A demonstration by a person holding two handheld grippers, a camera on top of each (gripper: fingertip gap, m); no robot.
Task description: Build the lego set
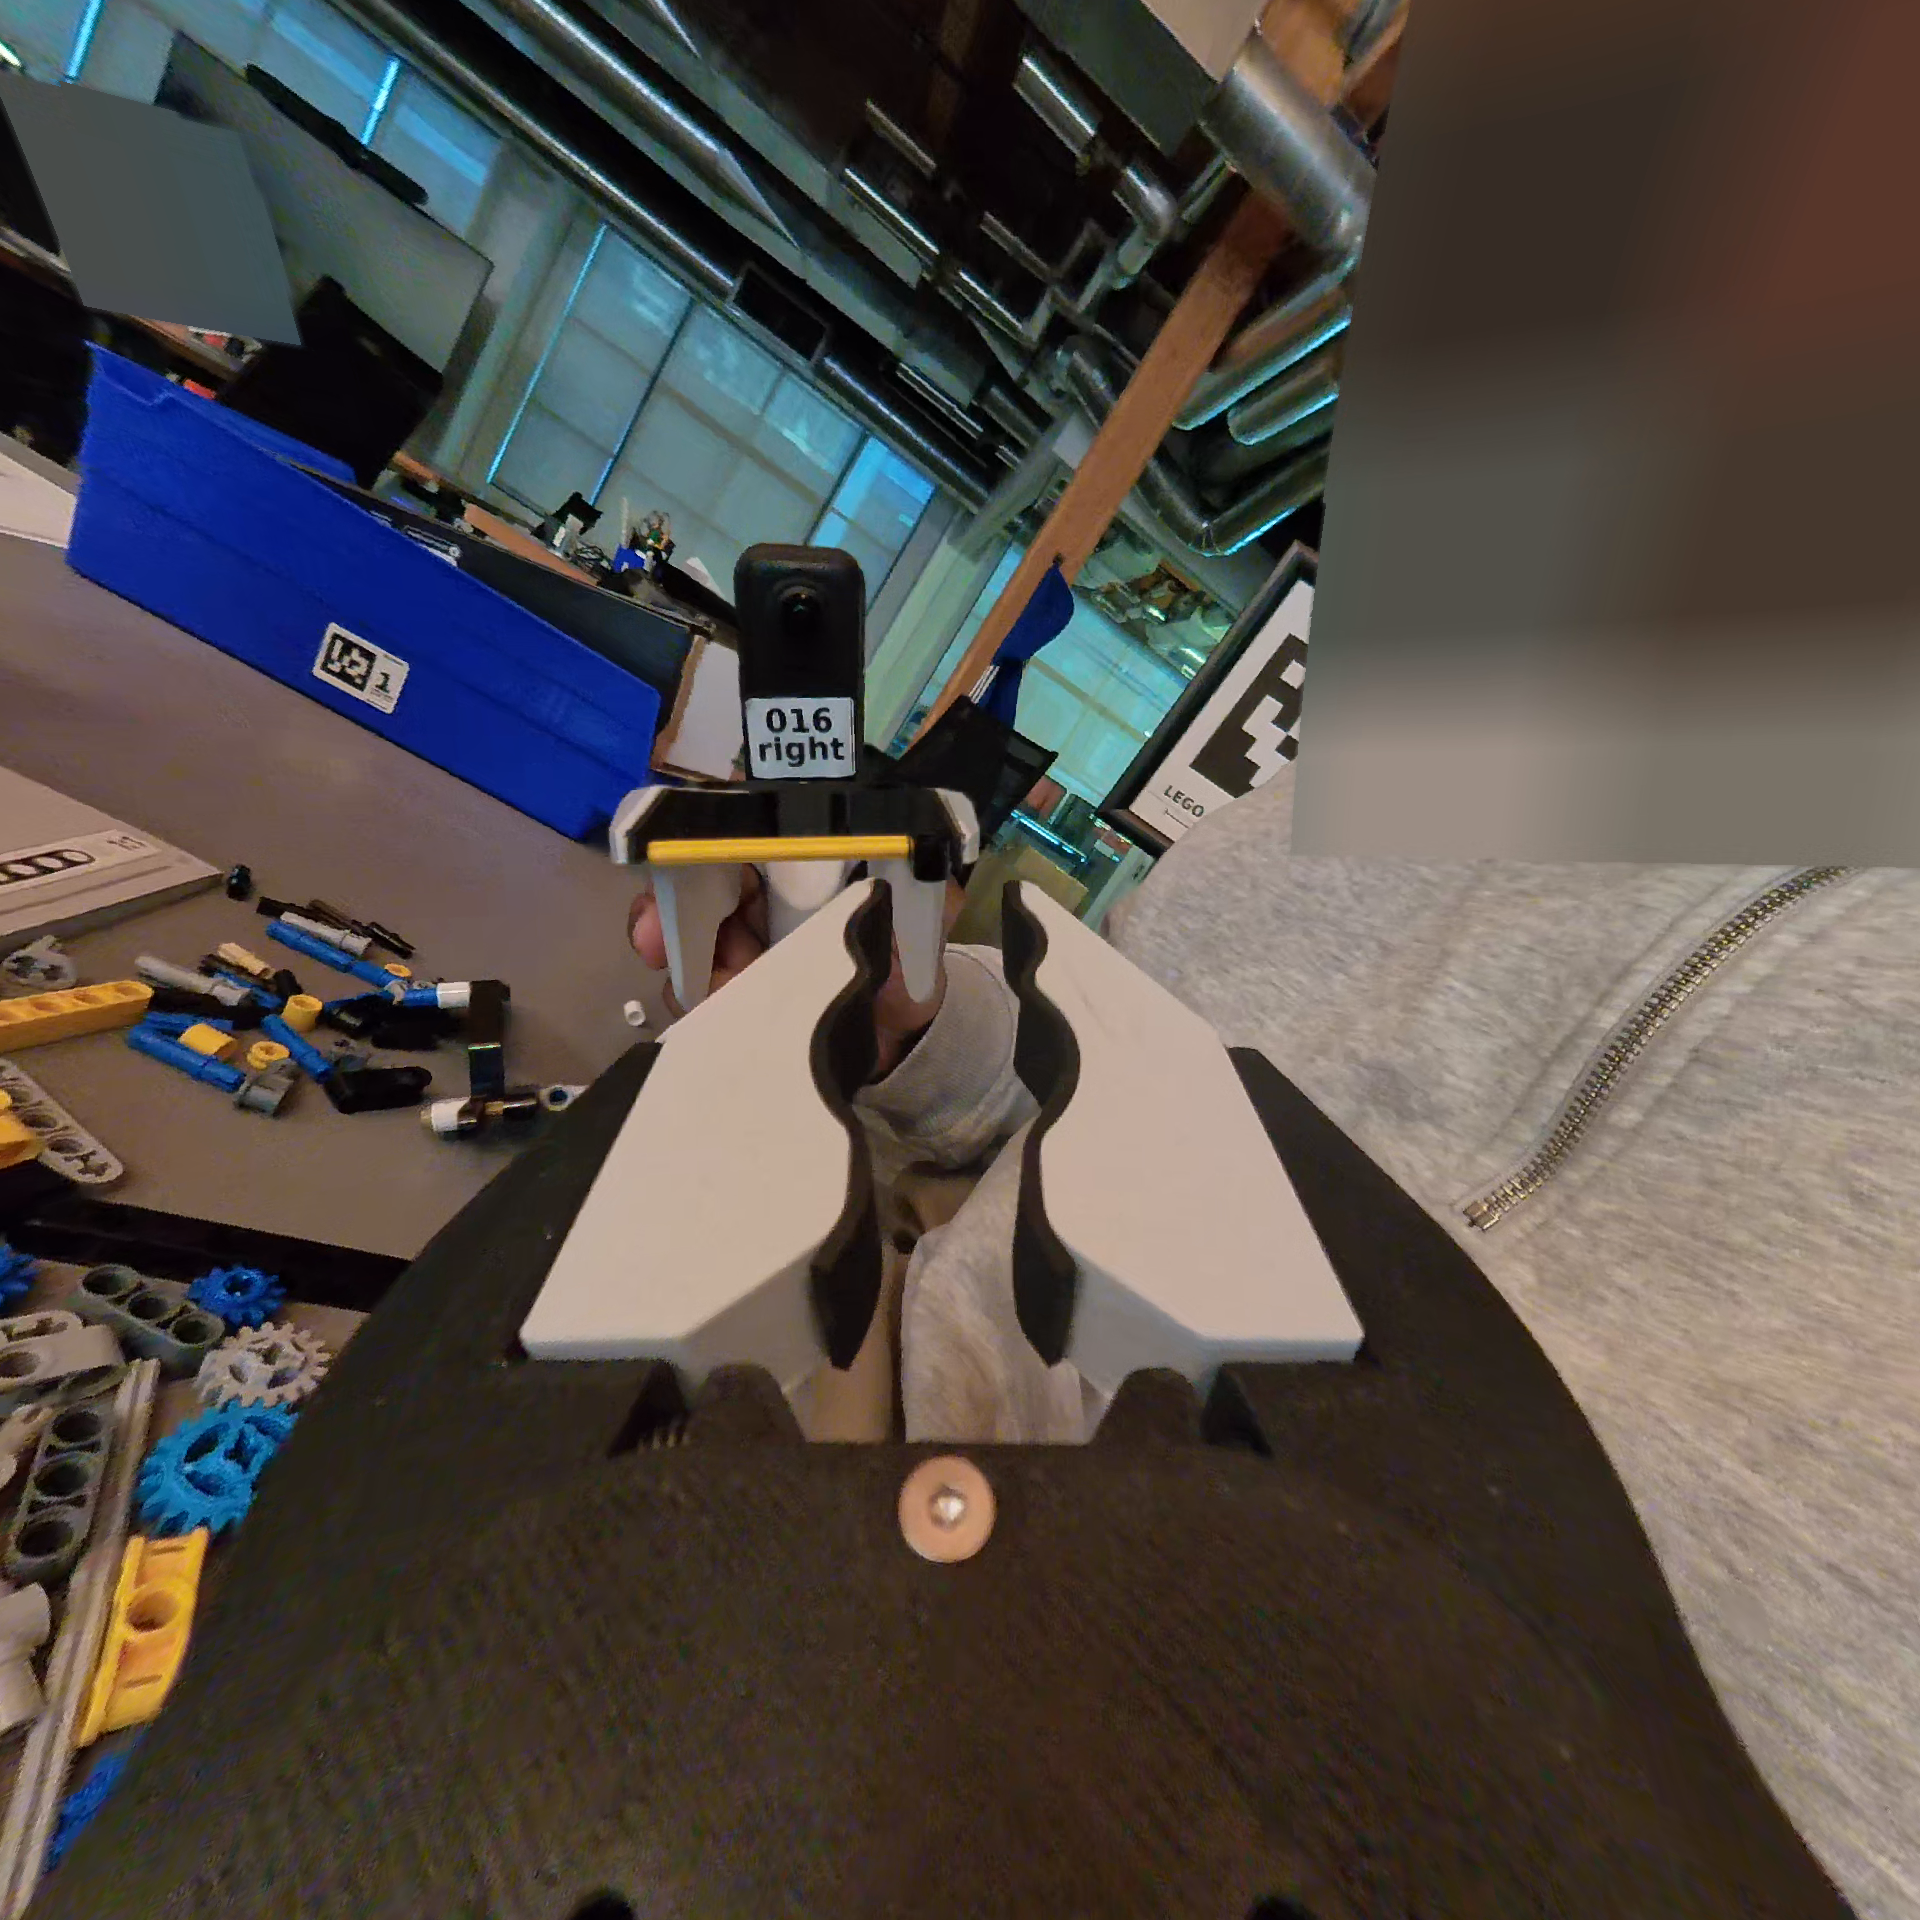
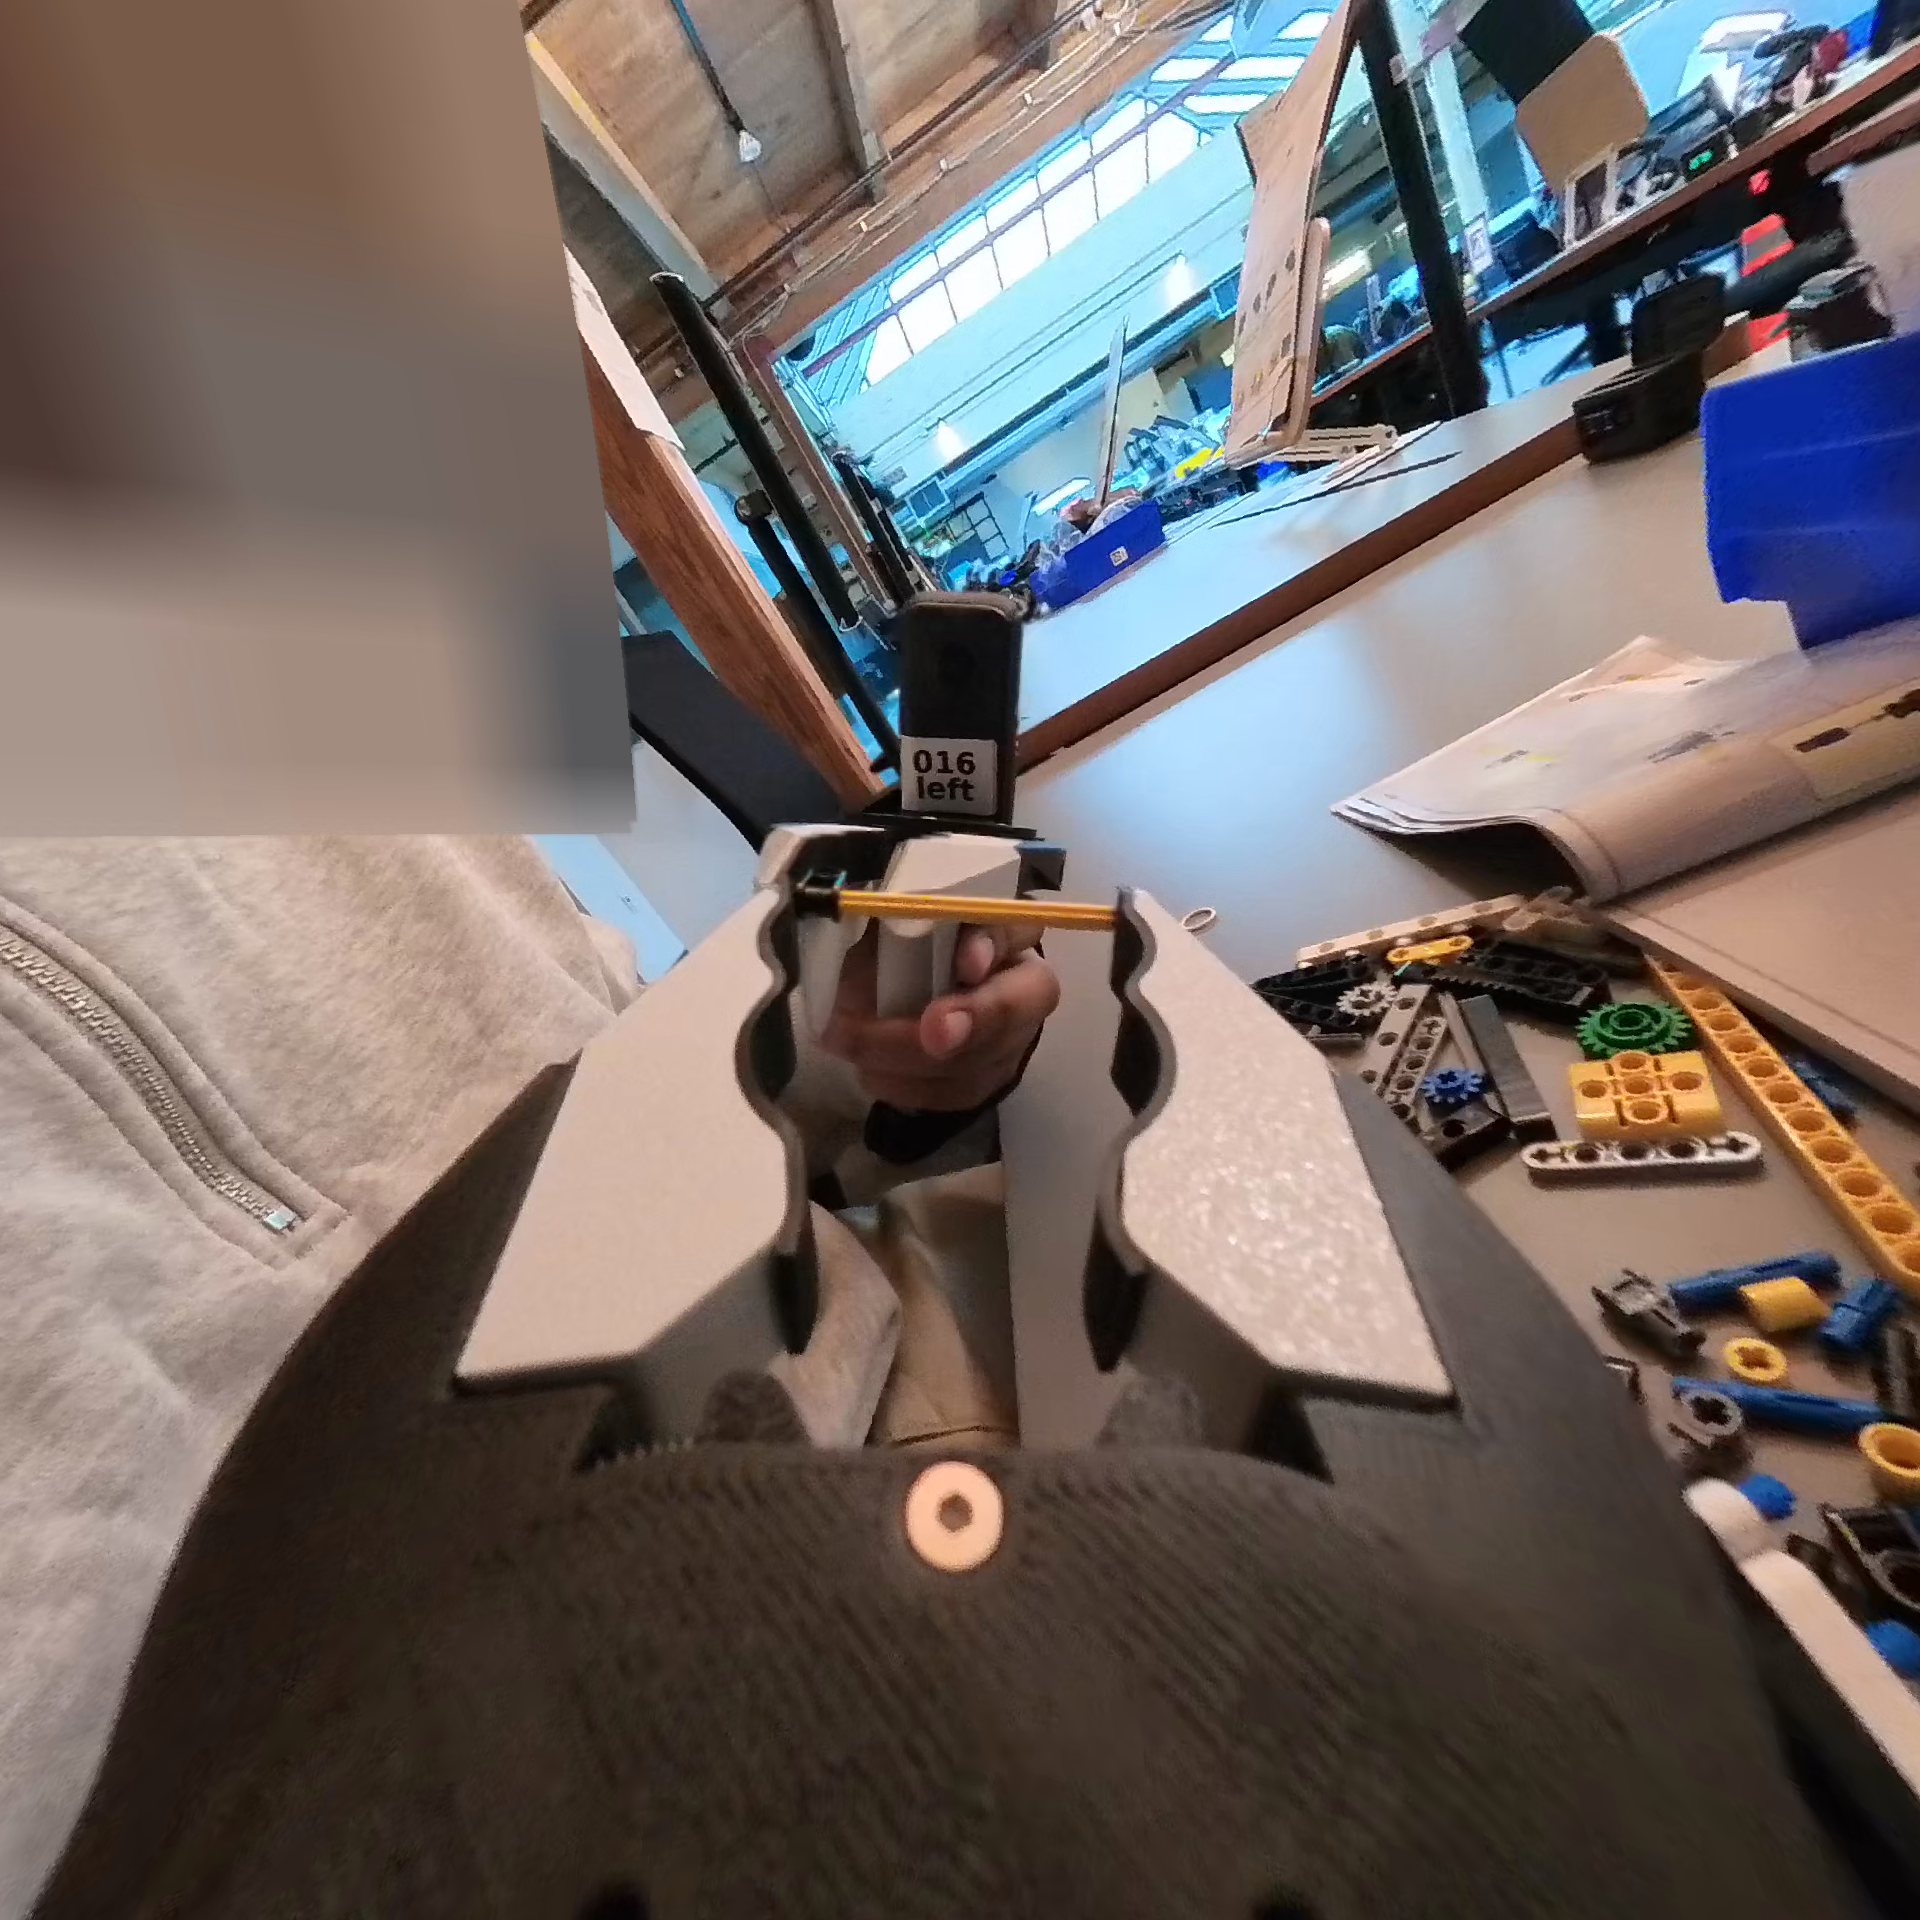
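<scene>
Both grippers are held up in front of a grey hoodie, facing each other. My right gripper [image 2: 956,909] holds a thin yellow axle [image 2: 966,910] end to end between its fingertips, with a small black piece [image 2: 816,894] on the axle's left end. In the left wrist view the right gripper [image 1: 795,852] faces me with the axle [image 1: 779,850] lying level across it. My left gripper [image 1: 940,899] has its jaws apart with nothing between them, just short of the axle. It also shows in the right wrist view [image 2: 914,862], behind the axle.
Loose Lego Technic parts lie on the grey table [image 2: 1299,665]: blue pins [image 1: 312,951], gears [image 1: 213,1465], a long yellow beam [image 2: 1787,1112], a green gear [image 2: 1631,1029]. An instruction booklet [image 2: 1610,790] and a blue bin [image 1: 312,582] sit farther back. My two grippers' fingertips are within a few centimetres of each other. About 15 centimetres separates my right fingertips from the green gear [image 2: 1631,1029].
</scene>
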